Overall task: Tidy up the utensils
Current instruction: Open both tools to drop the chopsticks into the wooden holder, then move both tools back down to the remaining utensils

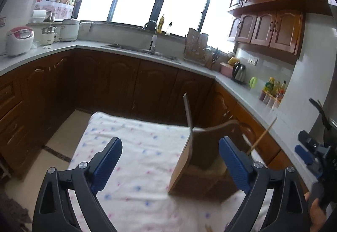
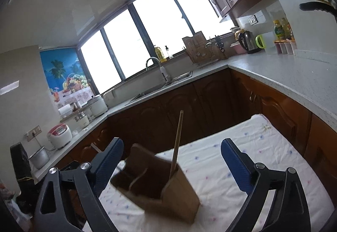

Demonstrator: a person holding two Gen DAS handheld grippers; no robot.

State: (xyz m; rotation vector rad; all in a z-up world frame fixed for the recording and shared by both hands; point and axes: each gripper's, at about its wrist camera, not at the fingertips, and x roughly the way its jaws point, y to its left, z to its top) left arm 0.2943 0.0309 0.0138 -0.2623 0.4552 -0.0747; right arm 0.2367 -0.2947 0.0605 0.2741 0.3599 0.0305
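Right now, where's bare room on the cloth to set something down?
Free: the cloth left of the box, out to its far edge, and the strip between box and counter in the right view. Crowded: the box itself, holding a chopstick and a metal handle.

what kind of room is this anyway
A home kitchen, most likely. A sink with a curved tap sits under the windows, wooden cabinets line the walls, and a rice cooker and kettle stand on the counter.
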